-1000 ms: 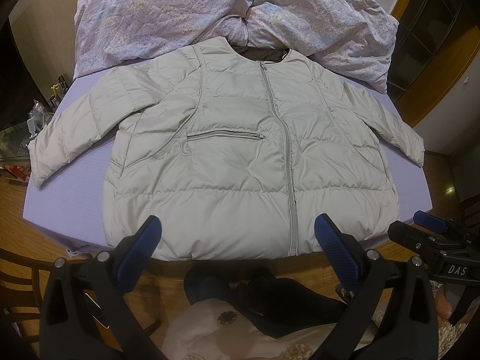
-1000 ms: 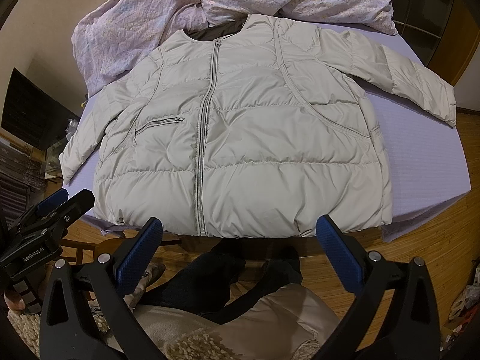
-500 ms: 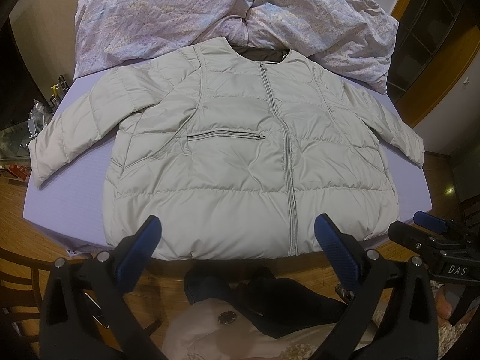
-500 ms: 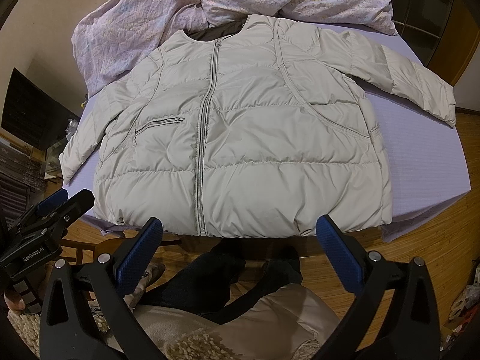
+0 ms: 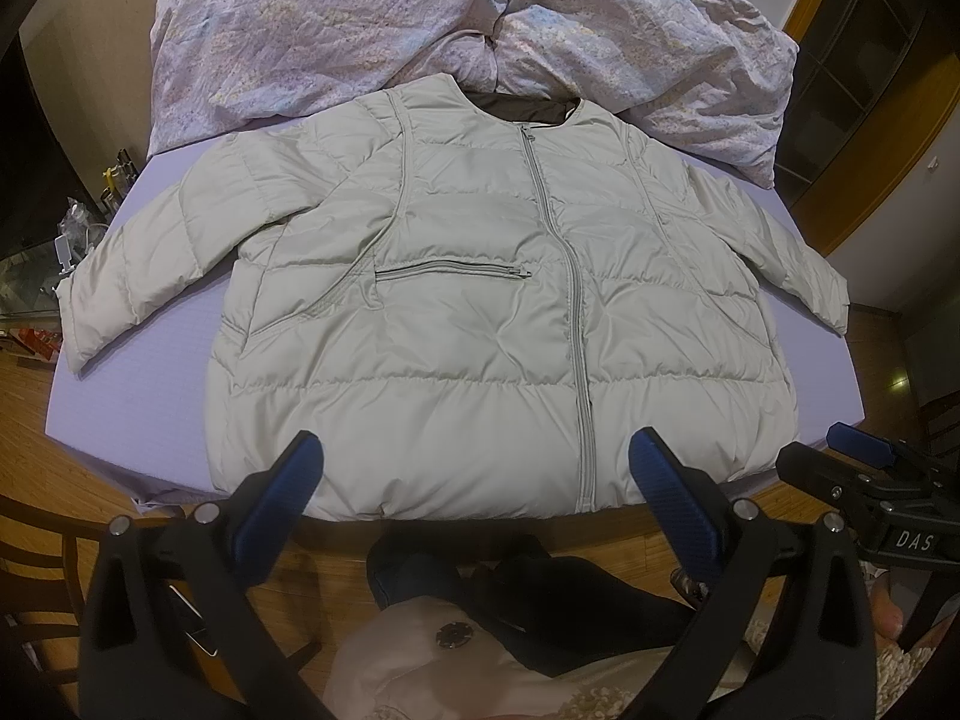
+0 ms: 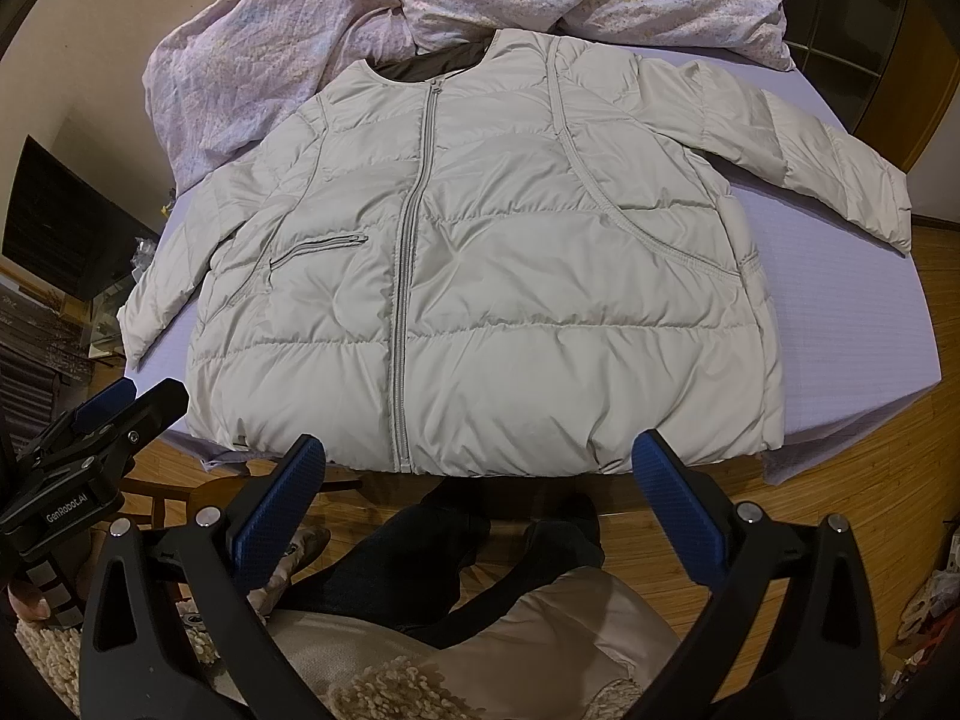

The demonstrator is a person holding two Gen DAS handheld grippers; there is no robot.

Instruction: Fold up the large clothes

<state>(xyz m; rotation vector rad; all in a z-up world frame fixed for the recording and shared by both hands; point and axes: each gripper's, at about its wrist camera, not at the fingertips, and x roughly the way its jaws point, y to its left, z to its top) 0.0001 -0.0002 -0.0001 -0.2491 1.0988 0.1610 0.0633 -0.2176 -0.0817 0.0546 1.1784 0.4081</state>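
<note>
1. On the purple table (image 5: 126, 384), the jacket (image 5: 480, 324) lies flat, front up, zipped, hem at the near edge, collar towards the quilt (image 5: 384, 30) at the back.
2. Both sleeves spread out to the sides; no fold shows, so the task appears to be at its very start.
3. The left gripper (image 5: 474, 480) hangs short of the hem with its jaws wide, holding nothing.
4. The right gripper (image 6: 480, 474) is likewise wide and empty, just before the hem.
5. Left to do, most likely: fold in the sleeves and sides, then double the body.
</note>
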